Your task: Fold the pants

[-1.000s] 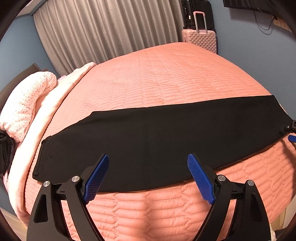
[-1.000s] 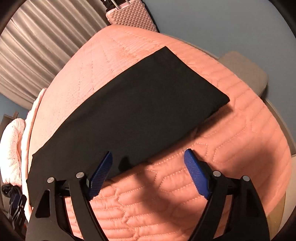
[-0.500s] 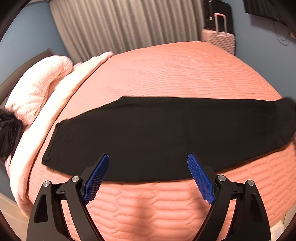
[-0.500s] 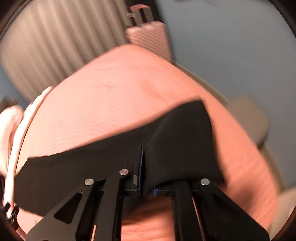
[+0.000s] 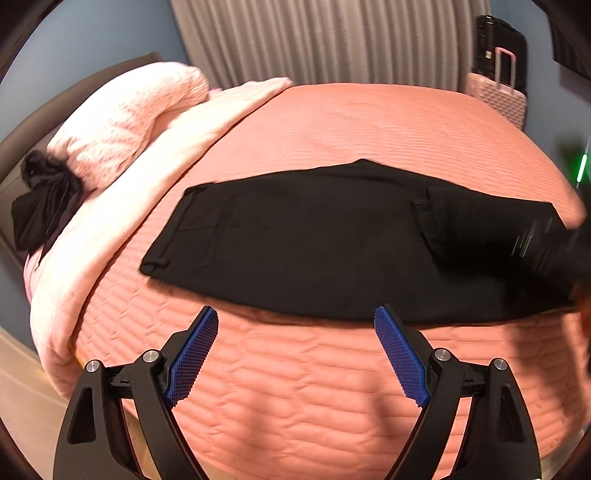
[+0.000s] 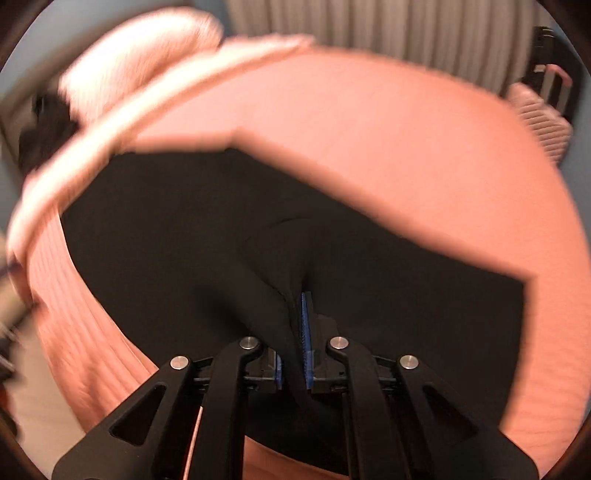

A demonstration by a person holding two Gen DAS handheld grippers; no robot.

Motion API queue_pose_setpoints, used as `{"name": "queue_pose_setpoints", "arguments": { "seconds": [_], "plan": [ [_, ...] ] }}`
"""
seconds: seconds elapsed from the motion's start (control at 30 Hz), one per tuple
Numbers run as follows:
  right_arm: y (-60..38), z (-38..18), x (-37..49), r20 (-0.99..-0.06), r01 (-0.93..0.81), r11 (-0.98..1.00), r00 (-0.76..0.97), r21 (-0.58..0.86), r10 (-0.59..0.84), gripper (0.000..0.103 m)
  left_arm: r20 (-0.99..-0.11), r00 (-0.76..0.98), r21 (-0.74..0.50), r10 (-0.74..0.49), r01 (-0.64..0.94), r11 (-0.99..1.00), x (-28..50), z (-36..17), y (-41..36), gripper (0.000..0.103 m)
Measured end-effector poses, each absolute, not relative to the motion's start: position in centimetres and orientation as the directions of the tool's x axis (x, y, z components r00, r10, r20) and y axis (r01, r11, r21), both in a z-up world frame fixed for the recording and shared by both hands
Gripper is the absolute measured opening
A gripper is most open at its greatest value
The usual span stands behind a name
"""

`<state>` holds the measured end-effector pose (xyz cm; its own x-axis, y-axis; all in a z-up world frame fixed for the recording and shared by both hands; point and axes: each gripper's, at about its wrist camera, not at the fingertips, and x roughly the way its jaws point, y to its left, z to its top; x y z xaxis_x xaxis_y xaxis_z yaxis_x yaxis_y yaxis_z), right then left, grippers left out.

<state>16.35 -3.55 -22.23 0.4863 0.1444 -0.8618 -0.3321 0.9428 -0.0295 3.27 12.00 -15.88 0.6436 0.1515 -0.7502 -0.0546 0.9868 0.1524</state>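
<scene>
In the left wrist view, the left hand-held gripper (image 5: 295, 354) sits nearest, its two blue pads (image 5: 194, 360) spread wide with nothing between them, released over the front edge of the bed (image 5: 295, 406). The bed wears a salmon quilted cover. Just beyond the fingertips lie the pants (image 5: 295, 243), black, stretched flat across the bed from left to right. Their left end shows a hem or band with stitched seams; at their right end a layer of fabric is doubled back over the rest, and that part is blurred. Left of the pants, along the bed's side, a pale pink blanket (image 5: 122, 206) runs back to a pink speckled pillow (image 5: 129, 114), with a black bundle (image 5: 44, 206) beside it. Farther off hang grey curtains (image 5: 325, 40), and a pink suitcase (image 5: 498, 96) stands against the blue wall at the right, a black case behind it.

In the right wrist view, which is smeared by motion, the right hand-held gripper (image 6: 295, 332) is clenched on the pants (image 6: 184, 240): black cloth rises in a ridge between the closed blue pads (image 6: 304, 332) and drapes down over the fingers. The lifted end hangs above the rest of the garment, which spreads dark over the bed (image 6: 369, 129) beneath. Beyond it the same blanket (image 6: 129, 122), curtains (image 6: 388, 33) and suitcase (image 6: 543, 122) appear, all blurred.
</scene>
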Motion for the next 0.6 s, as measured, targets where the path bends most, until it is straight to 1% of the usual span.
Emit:
{"name": "queue_pose_setpoints", "arguments": {
  "seconds": [0.07,0.1,0.17,0.23,0.3,0.33,0.37,0.4,0.43,0.47,0.5,0.53,0.6],
  "plan": [
    [-1.7,-22.3,15.3,-0.831,-0.353,0.921,0.553,-0.163,0.065,0.007,-0.754,0.638,0.147,0.158,-0.072,0.987,3.3,-16.2,13.4,0.085],
    [-1.5,-22.1,15.4,-0.832,-0.343,0.924,0.552,-0.166,0.055,0.007,-0.754,0.636,0.145,0.161,-0.078,0.986,3.4,-16.3,14.0,0.085],
    [-1.8,-21.5,16.0,-0.843,-0.315,0.942,0.533,-0.117,0.074,0.007,-0.755,0.636,0.135,0.162,-0.091,0.987,3.5,-16.6,14.9,0.085],
    [-2.3,-20.5,16.9,-0.825,-0.258,0.962,0.560,-0.088,0.075,0.007,-0.754,0.637,0.125,0.158,-0.097,0.987,3.6,-16.9,15.4,0.085],
    [-2.3,-20.3,17.6,-0.829,-0.253,0.963,0.556,-0.090,0.068,0.007,-0.755,0.638,0.115,0.153,-0.101,0.988,4.0,-17.0,15.6,0.085],
    [-1.9,-21.0,17.8,-0.847,-0.267,0.960,0.527,-0.086,0.070,0.012,-0.754,0.640,0.110,0.150,-0.102,0.989,4.1,-17.0,15.8,0.085],
    [-1.4,-21.7,17.6,-0.856,-0.283,0.952,0.515,-0.117,0.048,0.014,-0.755,0.639,0.104,0.147,-0.104,0.989,4.2,-17.0,15.8,0.085],
    [-1.2,-21.2,16.9,-0.845,-0.294,0.945,0.534,-0.144,0.038,0.016,-0.757,0.639,0.096,0.140,-0.104,0.990,4.4,-16.9,15.9,0.085],
    [-0.8,-20.6,16.3,-0.851,-0.324,0.934,0.524,-0.151,0.044,0.028,-0.756,0.641,0.089,0.136,-0.105,0.991,4.4,-16.7,16.1,0.085],
    [-0.6,-19.5,15.2,-0.851,-0.357,0.924,0.519,-0.137,0.075,0.038,-0.753,0.644,0.088,0.136,-0.106,0.990,4.5,-16.6,16.3,0.085],
    [-0.5,-18.3,14.2,-0.838,-0.377,0.916,0.537,-0.135,0.097,0.050,-0.752,0.645,0.087,0.134,-0.104,0.991,4.5,-16.6,16.5,0.085],
    [-0.5,-17.3,13.3,-0.832,-0.405,0.906,0.540,-0.121,0.130,0.054,-0.752,0.645,0.089,0.136,-0.106,0.990,4.6,-16.5,16.7,0.085],
    [-0.8,-15.6,12.9,-0.822,-0.419,0.905,0.540,-0.077,0.180,0.054,-0.754,0.641,0.090,0.145,-0.117,0.989,4.7,-16.7,17.2,0.085]
  ]
}}
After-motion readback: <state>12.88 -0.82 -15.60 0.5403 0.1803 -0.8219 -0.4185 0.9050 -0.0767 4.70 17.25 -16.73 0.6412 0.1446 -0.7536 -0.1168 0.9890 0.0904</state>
